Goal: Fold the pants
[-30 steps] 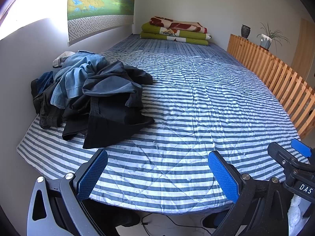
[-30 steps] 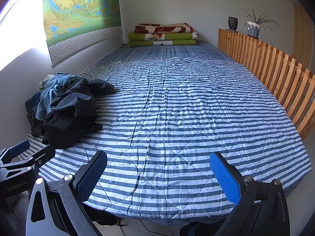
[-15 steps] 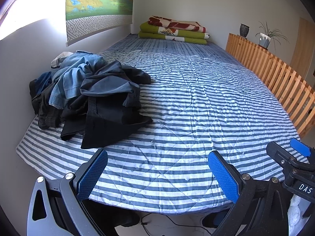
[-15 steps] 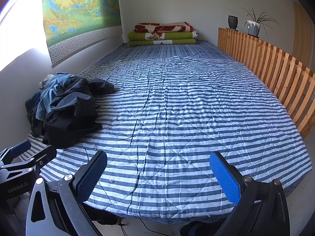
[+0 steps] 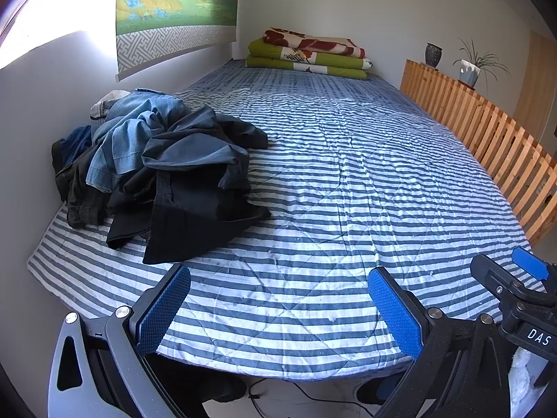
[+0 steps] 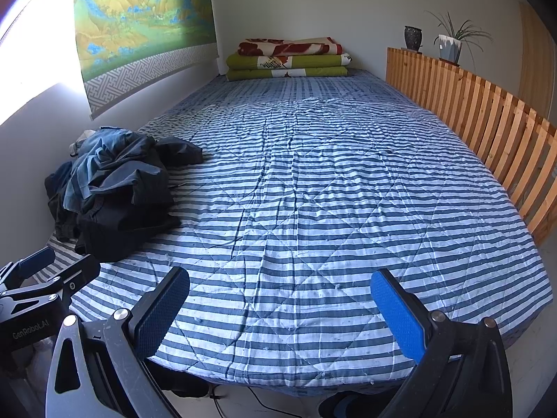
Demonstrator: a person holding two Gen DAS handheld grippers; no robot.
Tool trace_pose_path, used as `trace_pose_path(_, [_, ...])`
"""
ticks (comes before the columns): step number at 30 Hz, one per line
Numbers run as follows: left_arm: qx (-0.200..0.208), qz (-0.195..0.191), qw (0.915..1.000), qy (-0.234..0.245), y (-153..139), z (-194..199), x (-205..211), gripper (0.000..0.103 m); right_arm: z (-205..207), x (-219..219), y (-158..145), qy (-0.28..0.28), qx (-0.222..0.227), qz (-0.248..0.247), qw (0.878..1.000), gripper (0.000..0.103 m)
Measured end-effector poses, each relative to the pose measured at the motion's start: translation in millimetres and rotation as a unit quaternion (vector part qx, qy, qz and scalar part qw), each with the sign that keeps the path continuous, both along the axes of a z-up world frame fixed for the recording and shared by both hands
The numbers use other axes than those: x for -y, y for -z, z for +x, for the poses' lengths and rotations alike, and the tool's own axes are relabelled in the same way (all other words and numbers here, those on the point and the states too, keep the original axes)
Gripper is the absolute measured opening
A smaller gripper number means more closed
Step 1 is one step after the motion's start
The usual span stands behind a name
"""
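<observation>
A heap of crumpled pants (image 5: 167, 170) lies on the left side of the striped bed (image 5: 348, 191), against the wall; dark pairs lie on top and in front, light blue denim behind. The same heap (image 6: 115, 191) shows at the left in the right wrist view. My left gripper (image 5: 278, 303) hovers open over the bed's near edge, just in front and right of the heap, holding nothing. My right gripper (image 6: 280, 304) is open too, empty, above the near edge further right. Each gripper appears at the side of the other's view.
Folded green and red blankets (image 5: 310, 54) are stacked at the bed's far end. A wooden slat rail (image 5: 487, 139) runs along the right side, with a vase and a potted plant (image 5: 470, 66) on it. A wall hanging (image 5: 174, 10) is on the left wall. Cables lie on the floor below.
The left gripper has crept slightly forward and left, so the heap sits a little lower and nearer in its view. The right gripper's view is almost unchanged. Both stay open.
</observation>
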State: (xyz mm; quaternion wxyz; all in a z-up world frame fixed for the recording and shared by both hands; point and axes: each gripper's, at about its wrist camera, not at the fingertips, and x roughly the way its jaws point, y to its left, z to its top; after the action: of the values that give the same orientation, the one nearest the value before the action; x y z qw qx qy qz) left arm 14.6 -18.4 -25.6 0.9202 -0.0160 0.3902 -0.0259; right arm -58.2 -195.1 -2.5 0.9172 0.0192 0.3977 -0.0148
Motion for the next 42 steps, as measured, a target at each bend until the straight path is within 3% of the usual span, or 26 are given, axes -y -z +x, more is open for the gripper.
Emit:
trace_pose_path(20, [0.004, -0.009, 0.9997, -0.024, 2, 27, -29, 0.103, 34, -23, 1, -0.027, 0.005, -0.004, 1.000, 0.102])
trace_pose_path(33, [0.006, -0.014, 0.9949, -0.099, 14, 50, -105, 0.103, 85, -56, 9, -0.063, -0.006, 0.013, 0.998, 0.102])
trace_pose_path(42, [0.002, -0.012, 0.9872, -0.159, 33, 56, -164, 0.103, 129, -99, 15, -0.111, -0.017, 0.013, 0.994, 0.102])
